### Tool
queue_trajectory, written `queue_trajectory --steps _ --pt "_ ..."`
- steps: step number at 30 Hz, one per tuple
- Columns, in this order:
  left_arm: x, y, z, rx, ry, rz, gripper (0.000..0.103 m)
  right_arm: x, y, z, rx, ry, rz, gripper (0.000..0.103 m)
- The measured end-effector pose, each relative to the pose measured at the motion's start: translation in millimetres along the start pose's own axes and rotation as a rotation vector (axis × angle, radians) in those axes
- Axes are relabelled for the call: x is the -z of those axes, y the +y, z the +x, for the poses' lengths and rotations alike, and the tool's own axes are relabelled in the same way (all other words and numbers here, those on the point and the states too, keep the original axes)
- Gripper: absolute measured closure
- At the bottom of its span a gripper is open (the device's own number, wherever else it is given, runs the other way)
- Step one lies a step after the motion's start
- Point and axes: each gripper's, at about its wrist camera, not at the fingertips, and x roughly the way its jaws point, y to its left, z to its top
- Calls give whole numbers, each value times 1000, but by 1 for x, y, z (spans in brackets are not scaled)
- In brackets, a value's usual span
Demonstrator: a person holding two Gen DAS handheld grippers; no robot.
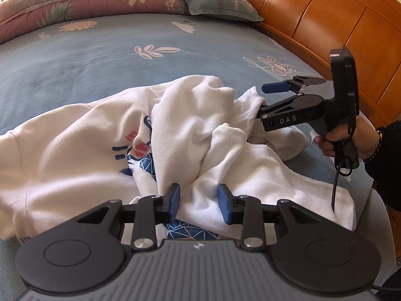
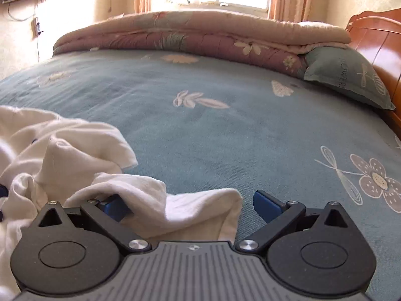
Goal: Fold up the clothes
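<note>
Left wrist view: left tool (image 1: 199,204) clamped on a bunched fold of one white sweatshirt (image 1: 75,155) on the bed (image 1: 100,62). Right tool (image 2: 190,207) spread wide, cloth between, ungripped.

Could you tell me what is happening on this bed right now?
A person is folding a white printed sweatshirt that lies crumpled on the blue floral bedsheet. The left gripper has a bunched fold of it between its pads. The right gripper, held in a hand, is open wide over another edge of the cloth, with nothing gripped yet.
</note>
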Motion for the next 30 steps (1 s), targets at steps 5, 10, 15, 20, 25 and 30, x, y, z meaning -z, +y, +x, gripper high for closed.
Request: queue_trajectory --steps 5,10,15,20,25,30 --pt "-1 -1 0 -1 2 5 69 4 -14 -7 -8 15 -55 0" --pt "-1 -1 1 1 3 7 68 21 -24 -13 -42 52 -48 0" --pt "-1 -3 3 -5 4 5 68 21 -32 1 -59 60 68 0" --pt "-2 -4 4 -12 6 12 68 12 -25 8 -151 43 183 0" --pt "-2 -3 5 -10 5 13 67 25 -34 -10 -234 60 243 0" --pt "-2 -3 5 -11 3 12 67 49 -41 -35 -248 88 208 0"
